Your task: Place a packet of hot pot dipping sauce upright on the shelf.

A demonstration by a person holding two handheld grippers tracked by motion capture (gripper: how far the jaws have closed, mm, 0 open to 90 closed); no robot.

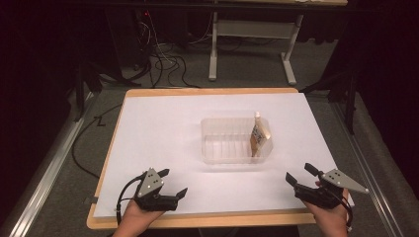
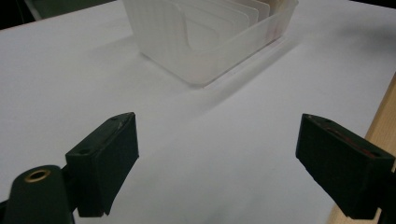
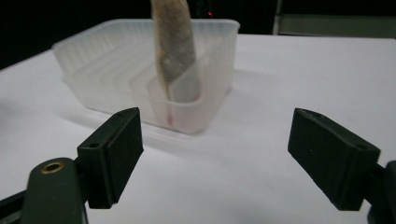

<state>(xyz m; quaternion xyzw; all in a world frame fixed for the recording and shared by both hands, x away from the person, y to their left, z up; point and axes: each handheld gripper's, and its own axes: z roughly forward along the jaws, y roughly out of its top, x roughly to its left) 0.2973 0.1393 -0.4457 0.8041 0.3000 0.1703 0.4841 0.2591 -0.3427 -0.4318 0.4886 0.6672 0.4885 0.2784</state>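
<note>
Over the counter (image 1: pixel 148 128), seen from the high view, a clear plastic tray (image 1: pixel 222 148) with ribbed slots sits near the middle of the white sheet, and a brown packet (image 1: pixel 259 134) stands upright in the slot at its right end. The left gripper (image 1: pixel 172 183) rests at the near left edge and the right gripper (image 1: pixel 300 175) at the near right edge, each held in a hand, both well apart from the tray, fingers spread and holding nothing. Along the left gripper (image 2: pixel 217 154) view, the two black fingers (image 2: pixel 109 158) stand wide apart over bare white sheet, with the tray (image 2: pixel 196 56) ahead and its dividers lined up inside; the counter's wooden edge (image 2: pixel 385 116) shows at the right. Along the right gripper (image 3: pixel 229 154) view, the fingers (image 3: pixel 116 149) are likewise wide apart and empty, and the tray (image 3: pixel 102 60) lies straight ahead with the packet (image 3: pixel 175 46) rising from its nearest slot, leaning slightly. Judging from this, the packet looks seated and both tools are idle at the edge, so the work is either just finished or about to begin. Any next reach would likely fall to the right gripper, which would need to travel forward, rise above the rim and close on the packet's thin upper part without tipping the light tray.
</note>
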